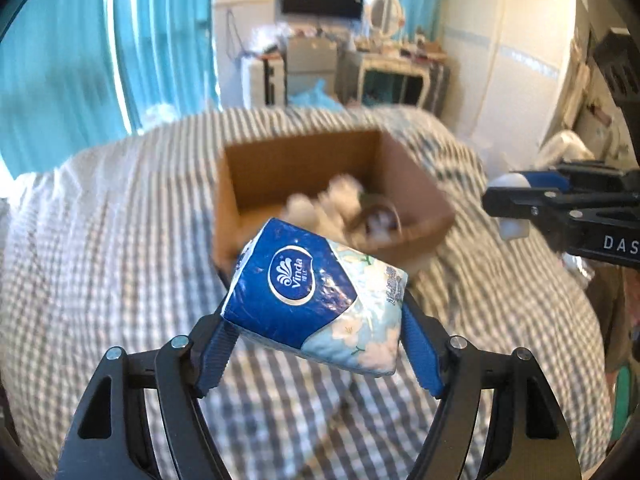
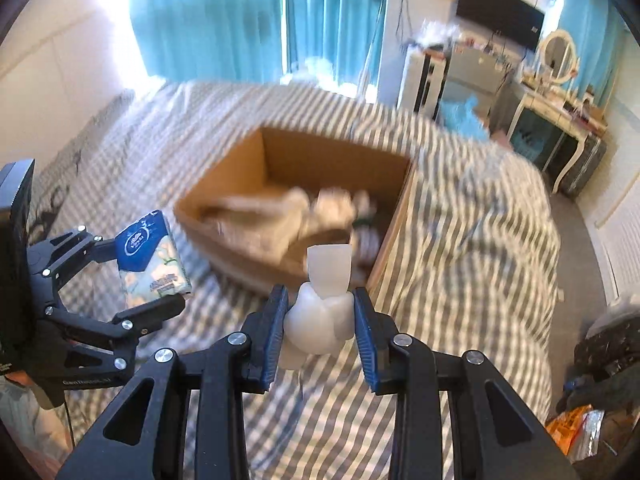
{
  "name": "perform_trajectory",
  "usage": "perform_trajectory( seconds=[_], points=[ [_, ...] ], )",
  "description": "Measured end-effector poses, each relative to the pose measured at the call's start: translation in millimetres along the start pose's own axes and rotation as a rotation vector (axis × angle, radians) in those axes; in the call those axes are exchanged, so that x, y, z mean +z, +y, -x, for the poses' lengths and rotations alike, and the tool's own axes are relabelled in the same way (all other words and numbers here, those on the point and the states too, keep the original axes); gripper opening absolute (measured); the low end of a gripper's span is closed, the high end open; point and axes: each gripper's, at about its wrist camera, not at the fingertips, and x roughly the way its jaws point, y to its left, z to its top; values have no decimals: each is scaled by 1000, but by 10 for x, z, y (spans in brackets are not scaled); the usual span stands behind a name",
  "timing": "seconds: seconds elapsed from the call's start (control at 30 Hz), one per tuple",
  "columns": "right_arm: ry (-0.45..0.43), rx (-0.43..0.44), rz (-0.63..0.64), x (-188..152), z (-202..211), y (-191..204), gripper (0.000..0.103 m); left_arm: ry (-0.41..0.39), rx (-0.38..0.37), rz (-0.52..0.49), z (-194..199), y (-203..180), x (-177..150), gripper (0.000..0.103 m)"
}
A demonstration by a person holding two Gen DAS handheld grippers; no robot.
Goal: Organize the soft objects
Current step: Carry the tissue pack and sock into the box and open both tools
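On the checked bedspread, open cardboard box holding blurred pale plush items, left gripper clamping a blue tissue pack just short of it, right gripper pinching a white soft toy by the near rim.

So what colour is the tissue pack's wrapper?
Tissue pack: blue with pale floral print, clearest in left wrist view.

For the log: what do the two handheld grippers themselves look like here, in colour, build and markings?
Both match: the left gripper and right gripper have matte black linkage arms with triangular cut-outs and silver pivot screws. Their fingers carry ribbed blue pads. The right gripper's body shows white lettering "DAS", cut off at the frame edge. No sleeves show, and cables cannot be made out.
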Motion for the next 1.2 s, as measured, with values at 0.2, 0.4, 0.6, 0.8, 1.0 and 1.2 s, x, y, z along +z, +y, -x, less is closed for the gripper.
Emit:
perform_trajectory(
  seconds=[0.2, 0.4, 0.6, 0.8, 1.0, 1.2],
  points=[
    [-89, -20, -10, 385, 149, -7, 32, -76, 47, 13, 46, 218, 370, 74],
    [-142, -12, -16, 720, 44, 19, 32, -114, 38, 36, -98, 406, 601, 74],
    [-144, -16, -12, 917, -299, 18, 32, -119, 39, 28, -352, 539, 726, 74],
    [-112, 5, -53, 1013, -757, -59, 32, -107, 44, -2, -617, 560, 750, 74],
    [-88, 10, -81, 1017, -1098, -147, 33, -96, 24, -22, -765, 457, 764, 74],
    [-85, 26, -134, 1029, -1151, -327, 61, -85, -7, -36, -834, 355, 751, 81]
  ],
)
